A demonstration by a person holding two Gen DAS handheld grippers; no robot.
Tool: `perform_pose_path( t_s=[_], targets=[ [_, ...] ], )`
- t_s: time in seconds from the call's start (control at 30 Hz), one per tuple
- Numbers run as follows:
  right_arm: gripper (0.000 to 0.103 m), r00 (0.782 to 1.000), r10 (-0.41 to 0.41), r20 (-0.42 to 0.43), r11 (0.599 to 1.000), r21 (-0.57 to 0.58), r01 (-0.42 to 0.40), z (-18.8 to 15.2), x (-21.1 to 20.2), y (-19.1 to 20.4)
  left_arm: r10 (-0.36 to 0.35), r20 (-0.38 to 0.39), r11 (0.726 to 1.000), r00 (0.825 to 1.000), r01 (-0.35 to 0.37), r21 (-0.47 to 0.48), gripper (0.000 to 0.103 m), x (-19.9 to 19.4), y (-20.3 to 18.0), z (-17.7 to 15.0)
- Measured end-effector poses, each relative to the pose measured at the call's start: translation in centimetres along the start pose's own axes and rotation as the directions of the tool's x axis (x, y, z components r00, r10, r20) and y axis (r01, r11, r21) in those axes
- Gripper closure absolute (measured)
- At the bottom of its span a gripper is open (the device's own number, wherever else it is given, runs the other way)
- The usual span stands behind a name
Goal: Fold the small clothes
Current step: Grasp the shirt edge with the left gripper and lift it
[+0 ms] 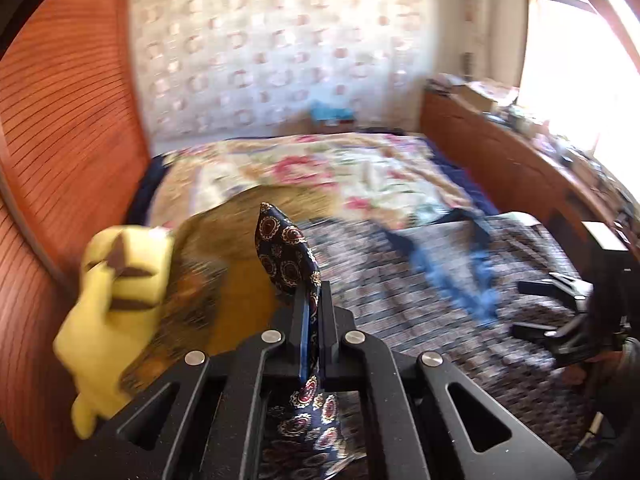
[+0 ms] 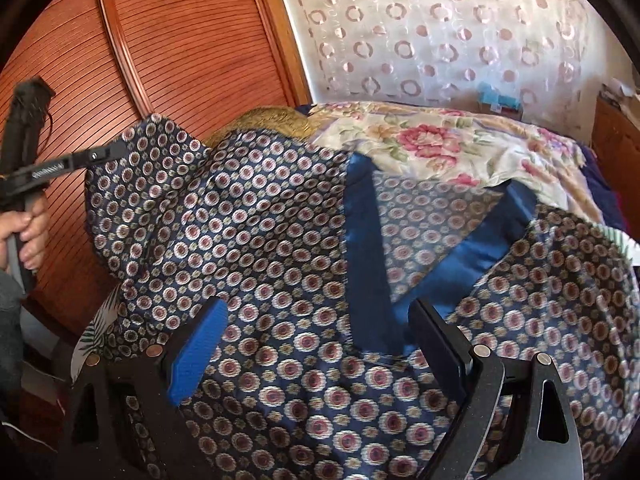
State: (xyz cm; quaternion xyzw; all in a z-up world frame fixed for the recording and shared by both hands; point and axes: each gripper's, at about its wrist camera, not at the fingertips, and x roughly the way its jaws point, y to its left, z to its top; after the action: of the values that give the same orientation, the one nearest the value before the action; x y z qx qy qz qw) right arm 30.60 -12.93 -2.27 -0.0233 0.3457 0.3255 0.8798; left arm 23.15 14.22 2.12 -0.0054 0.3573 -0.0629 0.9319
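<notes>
A navy garment (image 2: pixel 280 240) printed with round red-and-cream medallions and edged with blue satin bands (image 2: pixel 364 240) lies spread over the bed. My left gripper (image 1: pixel 310 308) is shut on a fold of this garment (image 1: pixel 286 248), which sticks up between its black fingers. From the right wrist view, the left gripper (image 2: pixel 100 156) lifts the cloth's far left corner, with a hand (image 2: pixel 32 224) on its handle. My right gripper (image 2: pixel 320 344) hovers open just above the garment's near part, with a blue pad (image 2: pixel 196 352) on its left finger. Nothing is between its fingers.
A floral bedcover (image 1: pixel 320 168) lies beyond the garment. A yellow plush toy (image 1: pixel 116 292) and a brown cushion (image 1: pixel 224 240) sit at the left. A slatted wooden wardrobe (image 2: pixel 160 40) stands close on the left, a cluttered wooden sideboard (image 1: pixel 500 148) on the right, and a patterned curtain (image 2: pixel 440 28) behind.
</notes>
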Motion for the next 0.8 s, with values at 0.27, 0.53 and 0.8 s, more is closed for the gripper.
perform_pose_path(
  t_s=[0.27, 0.53, 0.8],
  targets=[
    [0.011, 0.998, -0.061, 0.025, 0.996, 0.068, 0.06, -1.1, -1.9, -2.8, -0.119, -0.07, 0.99, 0.99, 0.124, 0.07, 0.098, 4.9, -6.2, 1.0],
    [0.011, 0.994, -0.109, 0.0, 0.99, 0.088, 0.109, -1.7, -2.5, -3.7, -0.12, -0.048, 0.99, 0.992, 0.124, 0.074, 0.06, 4.0, -6.5, 0.9],
    [0.011, 0.996, -0.09, -0.003, 0.994, 0.068, 0.09, -0.7, -1.5, -2.3, -0.062, -0.07, 0.995, 0.996, 0.067, 0.078, 0.021, 3.6, -4.6, -1.5]
  ],
)
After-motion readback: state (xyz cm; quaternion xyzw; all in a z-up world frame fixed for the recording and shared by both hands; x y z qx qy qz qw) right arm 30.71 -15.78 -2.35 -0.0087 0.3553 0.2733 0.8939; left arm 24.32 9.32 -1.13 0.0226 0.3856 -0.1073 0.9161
